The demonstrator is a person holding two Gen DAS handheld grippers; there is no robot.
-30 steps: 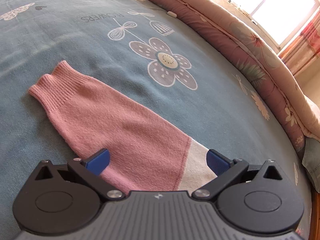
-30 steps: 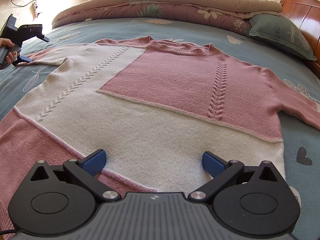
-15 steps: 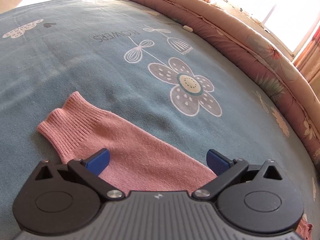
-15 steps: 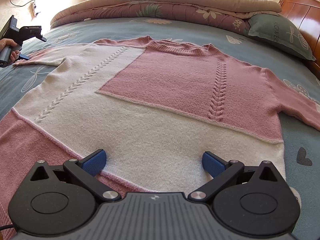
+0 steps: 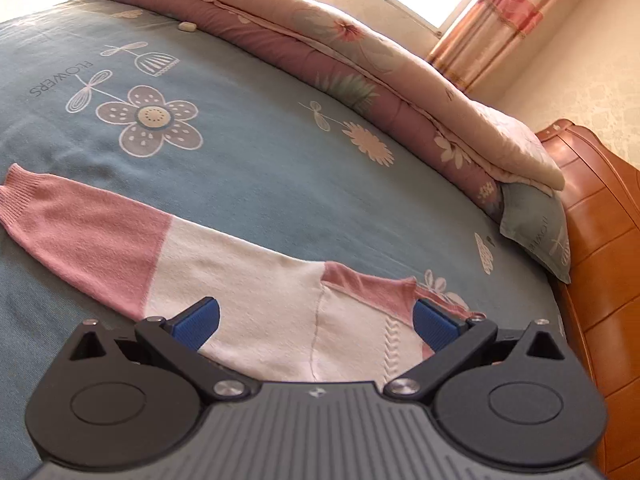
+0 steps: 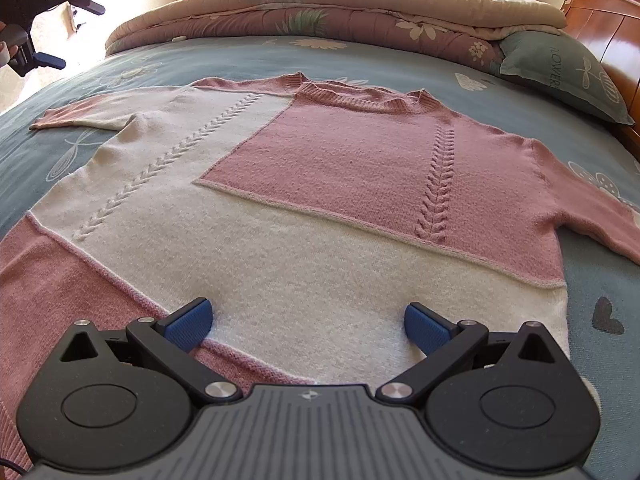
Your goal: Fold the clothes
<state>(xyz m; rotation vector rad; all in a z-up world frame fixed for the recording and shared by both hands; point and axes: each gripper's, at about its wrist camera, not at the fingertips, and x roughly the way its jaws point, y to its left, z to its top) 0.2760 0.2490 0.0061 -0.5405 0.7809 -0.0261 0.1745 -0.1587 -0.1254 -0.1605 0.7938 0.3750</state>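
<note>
Item: knit sweater (image 6: pixel 304 216), pink and cream colour-block with two cable ribs, lay spread flat and face up on the blue floral bedsheet (image 6: pixel 400 64), neckline toward the rolled quilt (image 6: pixel 340 8), no fold yet made.

Left sleeve (image 5: pixel 132 248): extended outward across the sheet, pink ribbed cuff (image 5: pixel 16 192) at its far end, cream upper part running to the shoulder.

Right sleeve (image 6: pixel 580 208): pink, angled out toward the edge of view; cuff not visible.

Left gripper (image 5: pixel 316 322): jaws wide apart, nothing between them, poised over the cream shoulder area; contact with the knit could not be told.

Right gripper (image 6: pixel 306 320): jaws wide apart, empty, above the lower cream panel near the hem.

Step judged in hand: taking the left sleeve to fold it inward over the body.

Handling notes, as judgement: the pinch should catch both layers of the sleeve near the cuff or mid-length, not the sheet beneath; soft knit stretches, so the sleeve should be lifted and laid, not dragged; the right gripper could pin the body to keep it from shifting.

Also present: pillow (image 6: pixel 560 76), wooden headboard (image 6: pixel 608 12).
</note>
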